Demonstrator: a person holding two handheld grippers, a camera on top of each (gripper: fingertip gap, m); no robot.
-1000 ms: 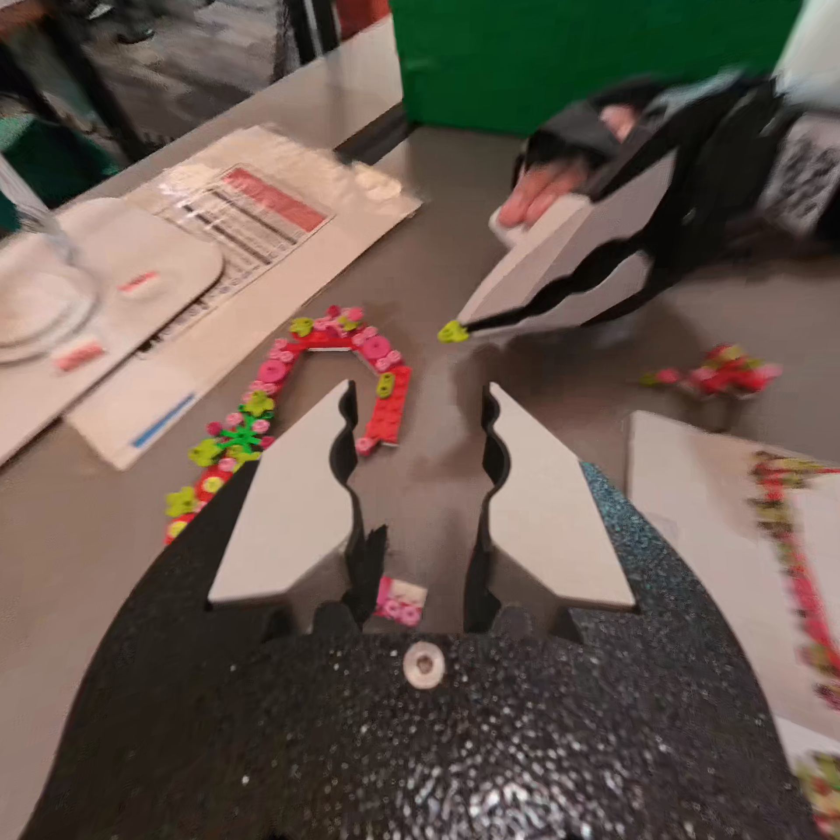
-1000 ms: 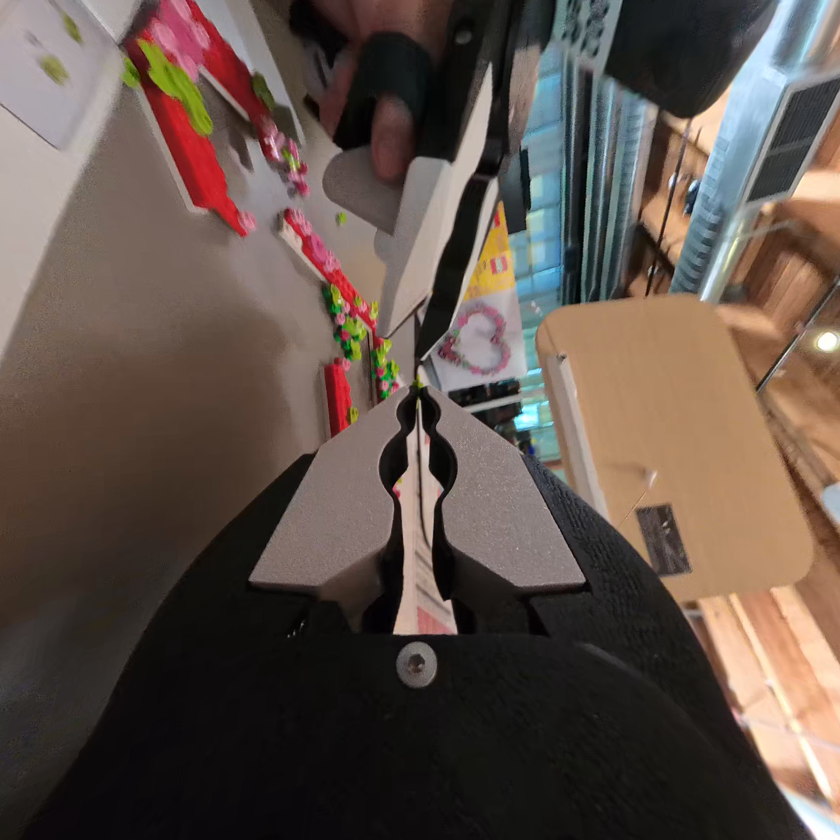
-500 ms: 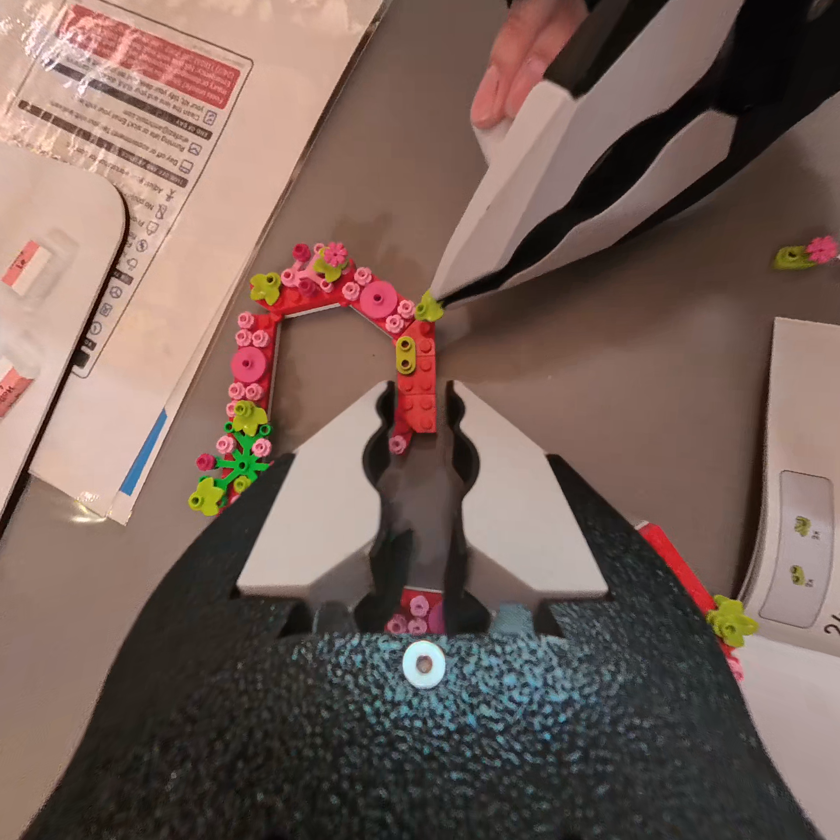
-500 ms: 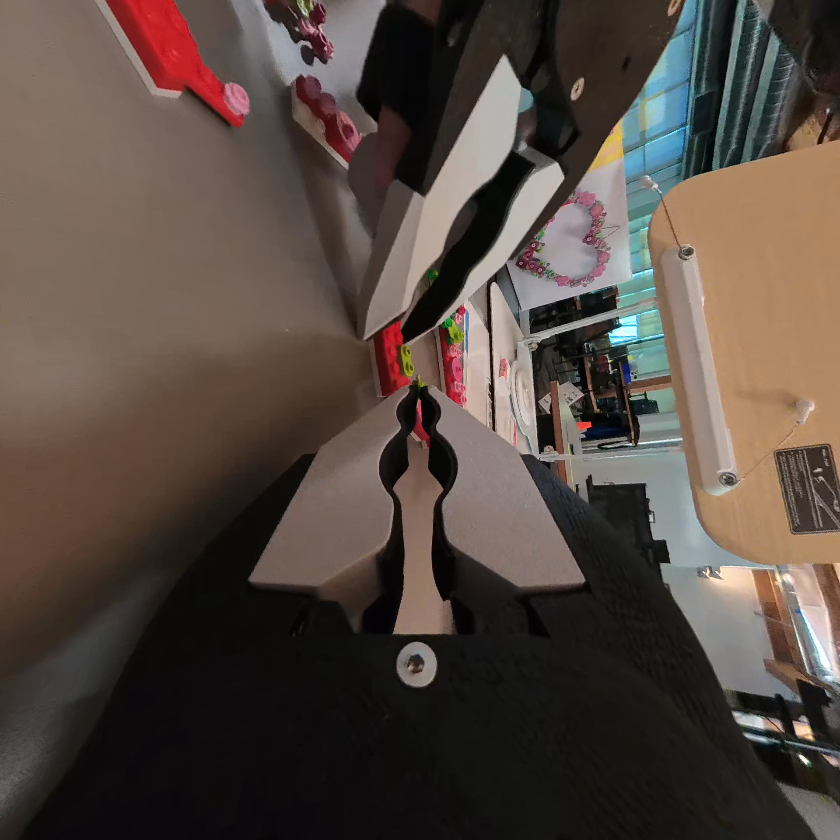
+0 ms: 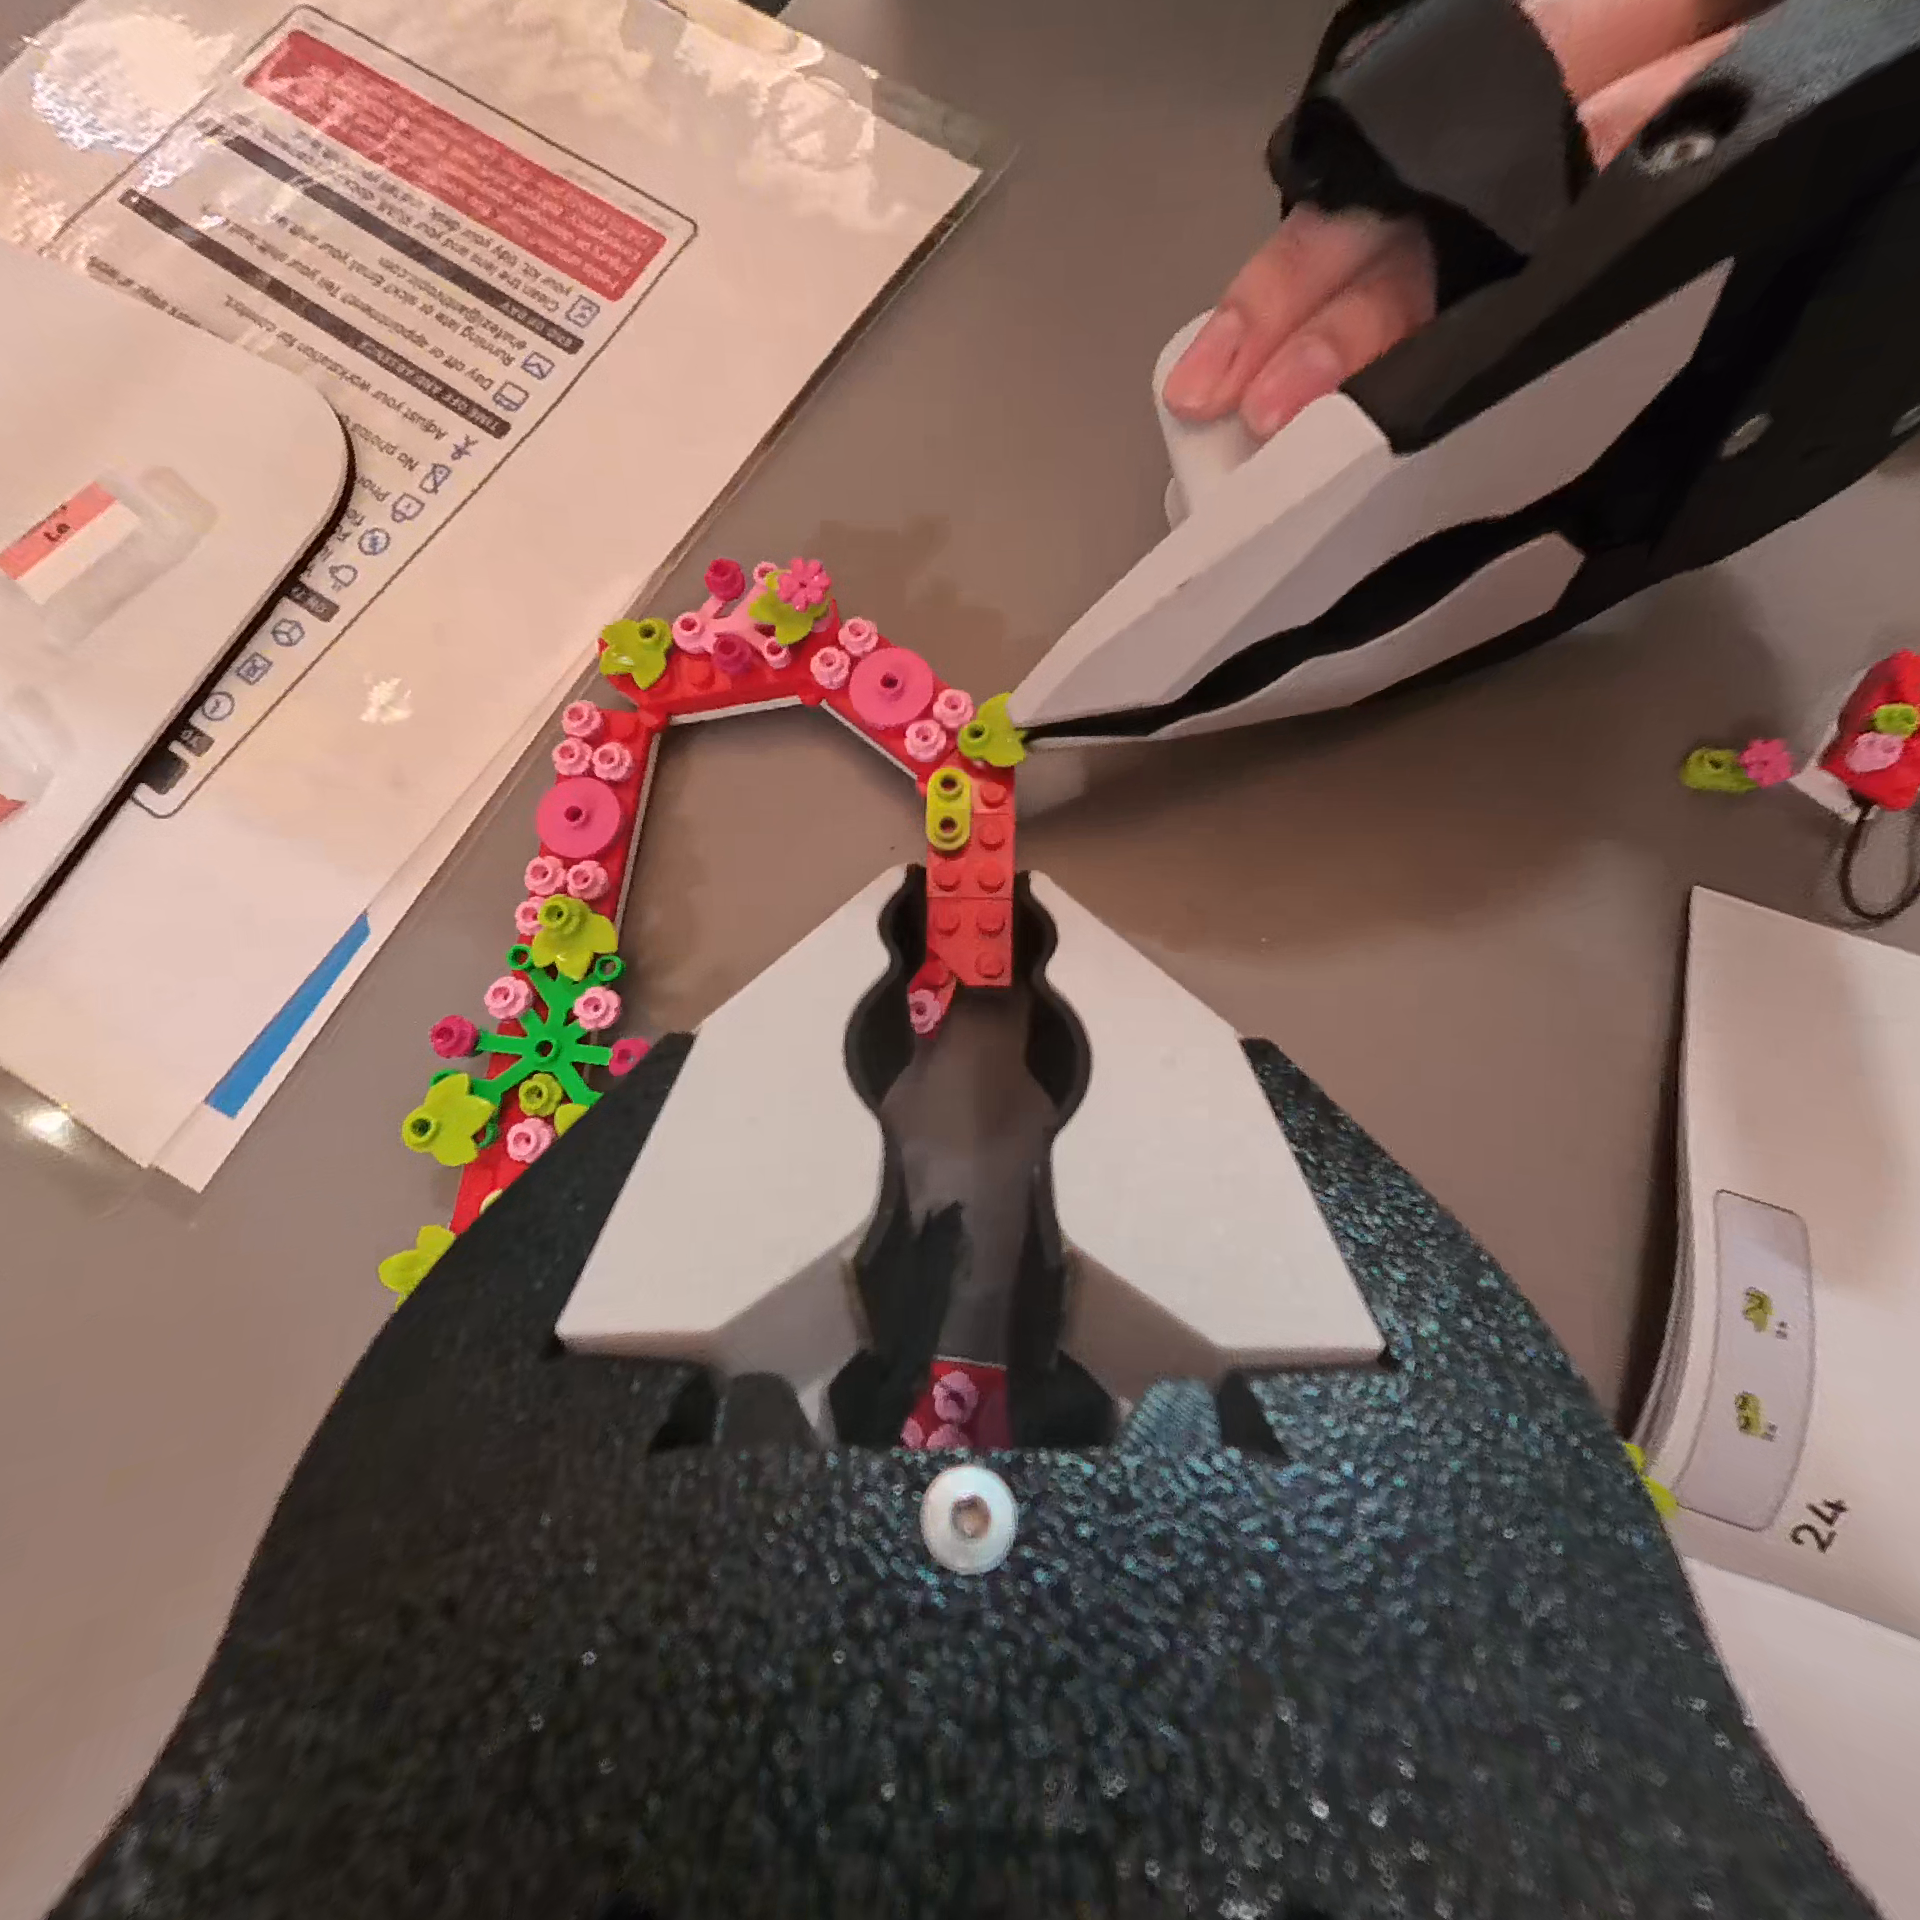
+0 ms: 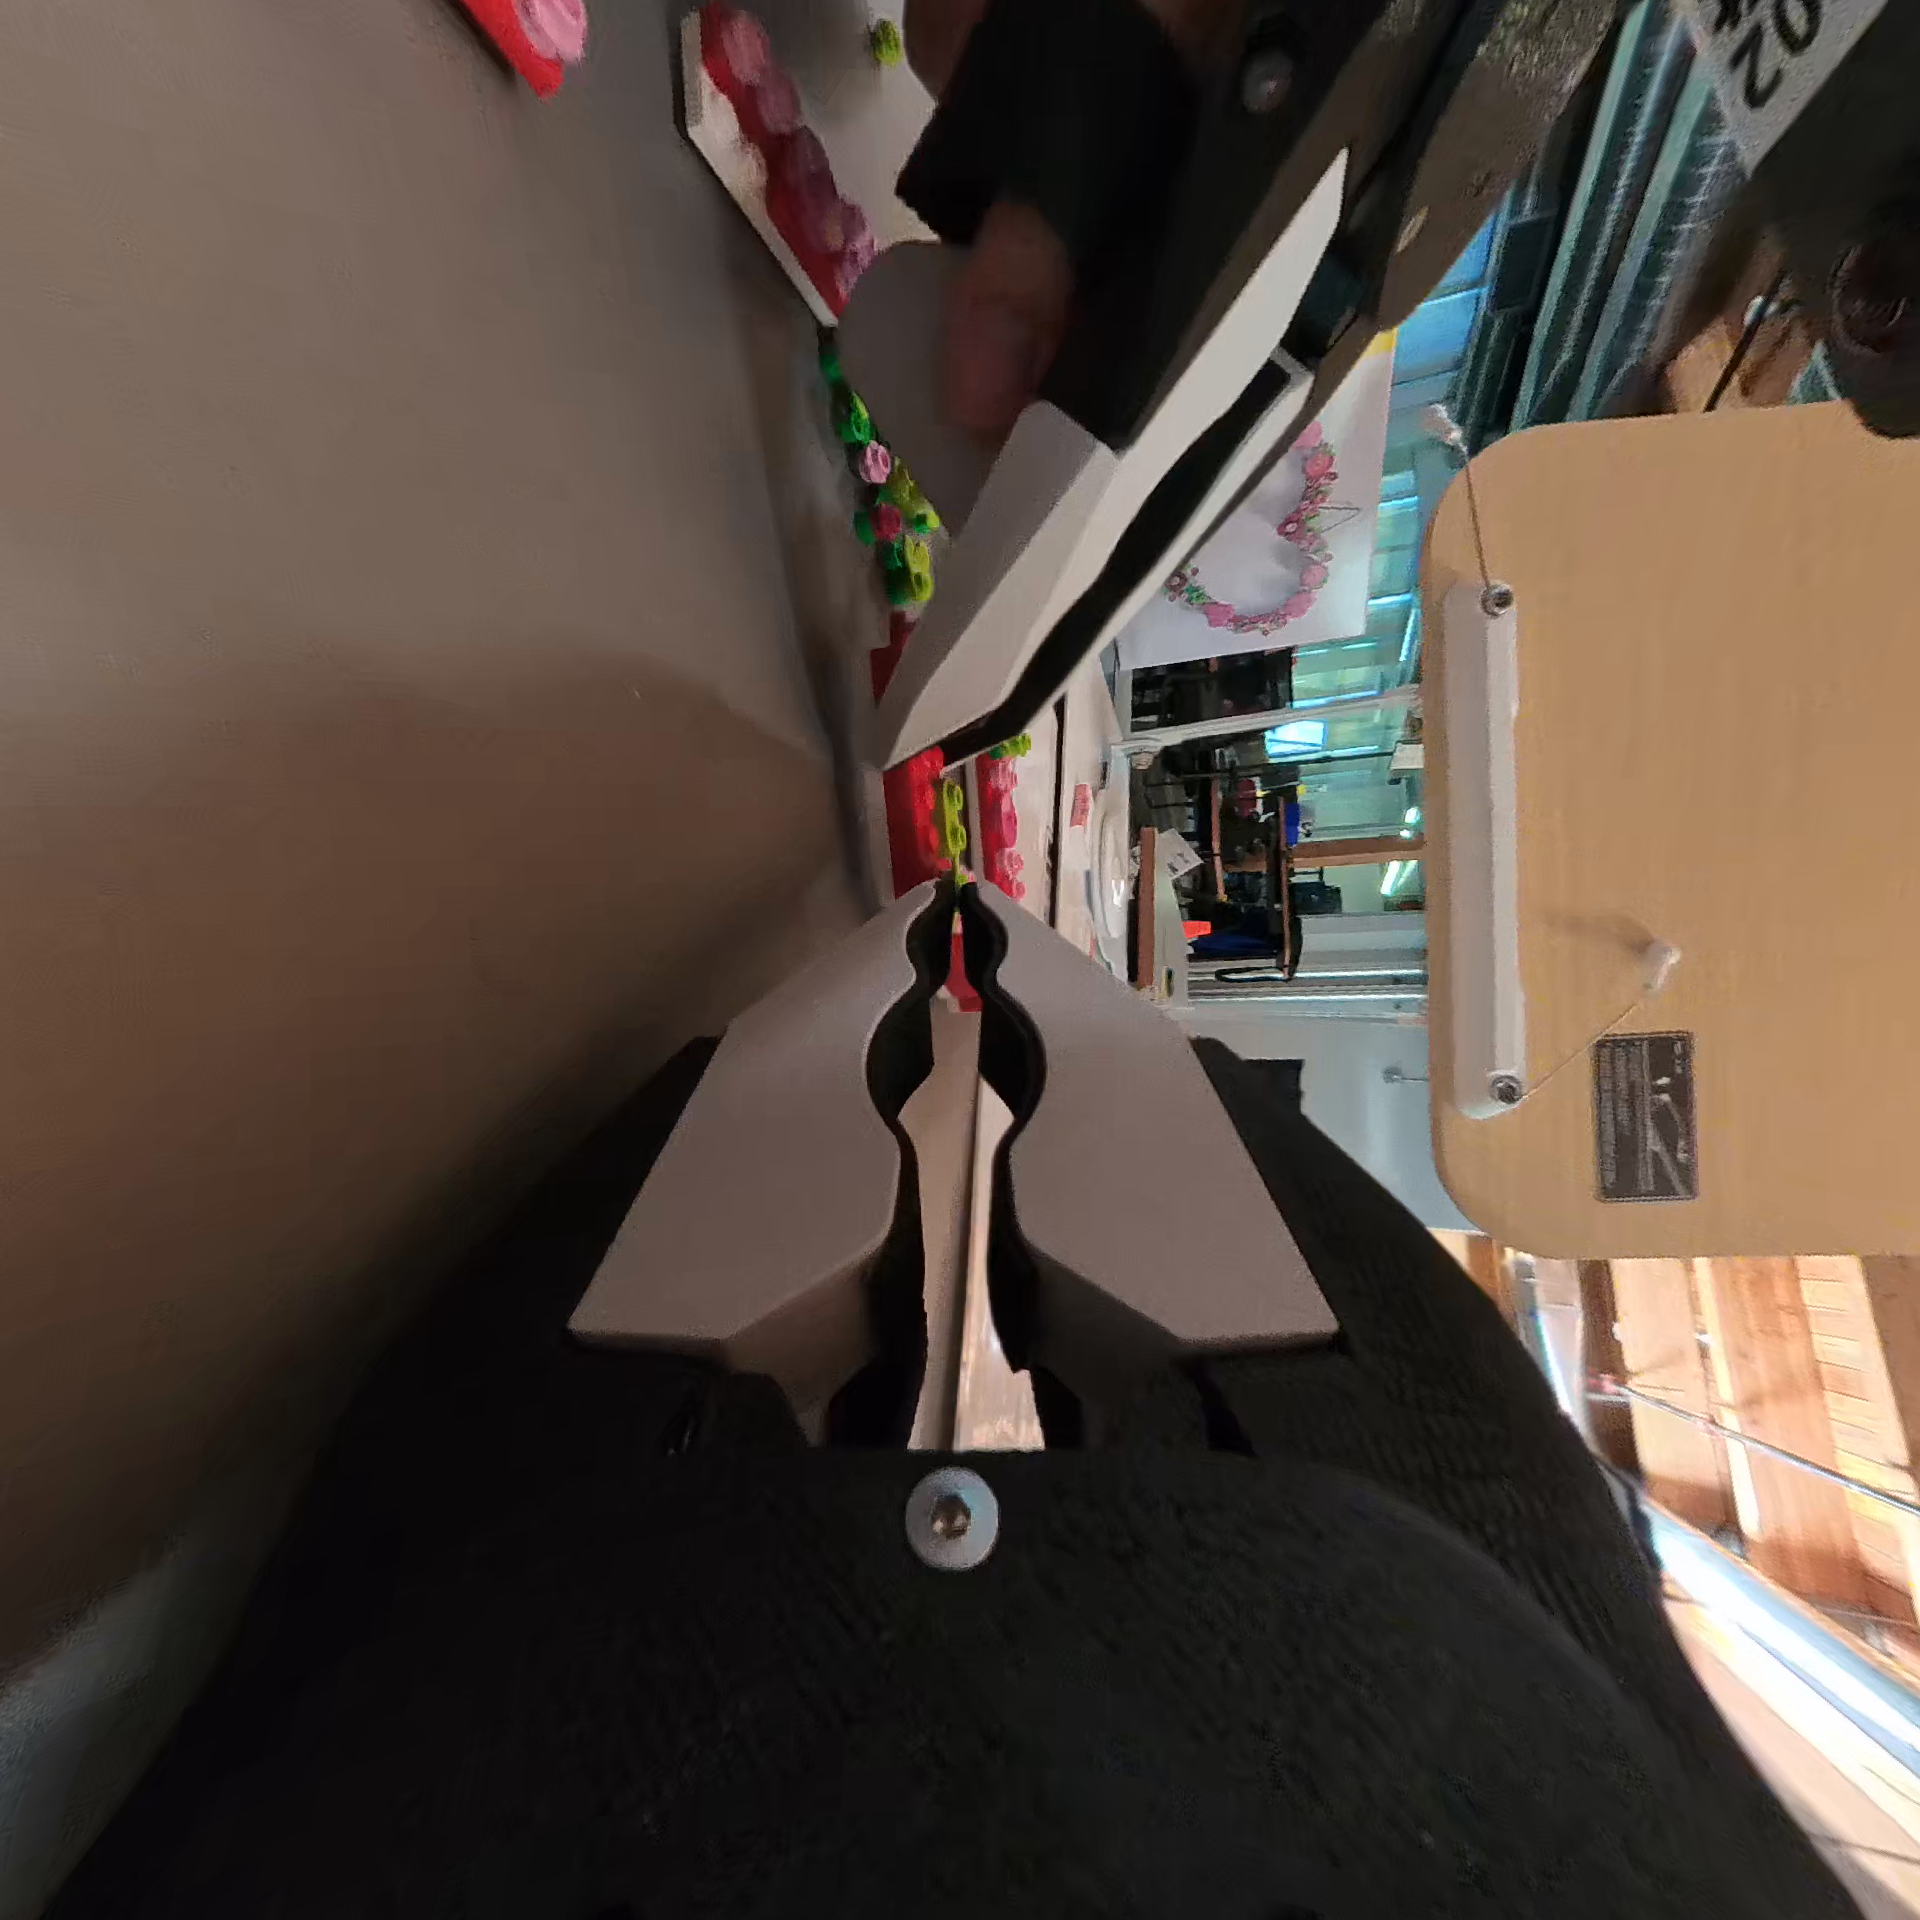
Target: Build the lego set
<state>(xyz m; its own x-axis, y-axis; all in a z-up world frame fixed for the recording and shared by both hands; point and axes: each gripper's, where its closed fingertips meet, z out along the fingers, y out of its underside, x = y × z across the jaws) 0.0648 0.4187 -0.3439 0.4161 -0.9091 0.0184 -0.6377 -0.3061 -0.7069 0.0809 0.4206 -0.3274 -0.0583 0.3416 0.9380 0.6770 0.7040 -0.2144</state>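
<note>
A red Lego arch (image 5: 748, 686) studded with pink flowers and lime leaves lies flat on the grey table. My left gripper (image 5: 968, 888) is shut on the arch's right leg, with one finger on each side of the red plates. My right gripper (image 5: 1023, 725) comes in from the upper right, shut on a small lime leaf piece (image 5: 987, 732) that it holds against the arch's upper right corner. In the right wrist view my right gripper (image 6: 958, 896) pinches the lime piece (image 6: 954, 883) at its tips, beside the red arch (image 6: 914, 810) and below the left gripper (image 6: 904, 753).
An open instruction booklet (image 5: 1808, 1195) lies at the right. A small red sub-assembly (image 5: 1870, 738) and a loose lime-and-pink piece (image 5: 1735, 767) sit at the far right. A laminated sheet (image 5: 436, 343) and a white board (image 5: 135, 499) lie at the left. Left and right tips are no more than a few centimetres apart. The small red sub-assembly (image 5: 1870, 738) is about equally far from each gripper, around 15 centimeters.
My left gripper moved forward and closed on the arch's right leg. My right gripper carried the lime leaf down to the arch's upper right corner.
</note>
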